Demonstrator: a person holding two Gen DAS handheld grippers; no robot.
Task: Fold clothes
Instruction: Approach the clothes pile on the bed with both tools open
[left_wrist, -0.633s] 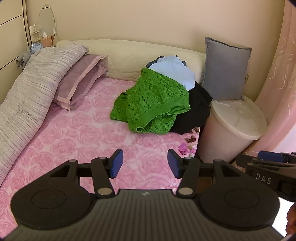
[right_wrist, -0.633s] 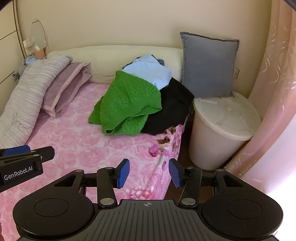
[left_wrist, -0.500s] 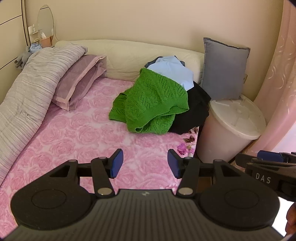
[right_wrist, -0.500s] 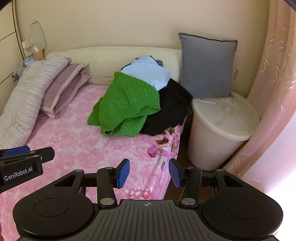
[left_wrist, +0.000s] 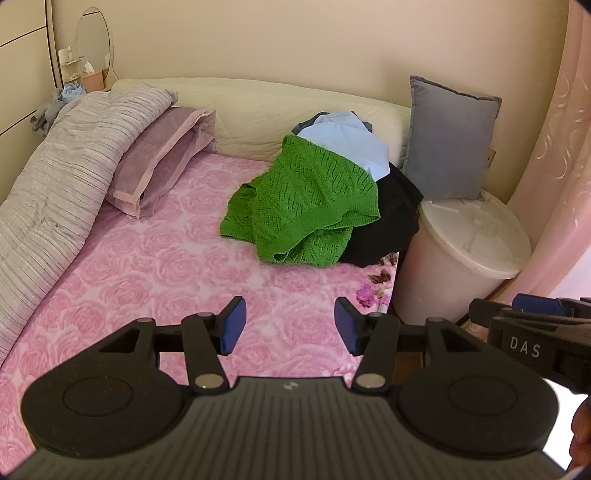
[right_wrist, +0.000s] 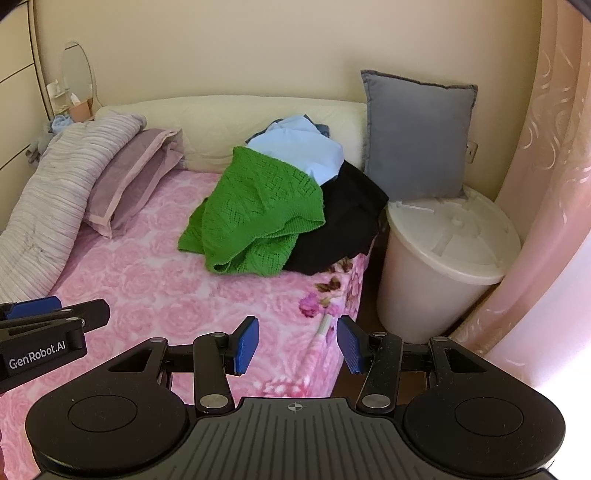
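I was working in a home bedroom: bed (left_wrist: 147, 266) with pink rose sheet, lilac pillow (left_wrist: 159, 158), striped duvet (left_wrist: 55, 177), pink curtain (right_wrist: 546, 192), oval vanity mirror (left_wrist: 94, 46), lidded white bin (right_wrist: 443, 258) beside it.

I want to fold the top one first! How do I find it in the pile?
Look at the pink rose bedspread, near the grey cushion. The green knitted sweater drapes over the pile's front. Only it is bright green with holey knit; its neighbours are plain black and pale blue.

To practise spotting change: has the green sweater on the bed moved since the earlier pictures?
No. The green sweater still lies draped over the black garment, left of the grey cushion, just as before.
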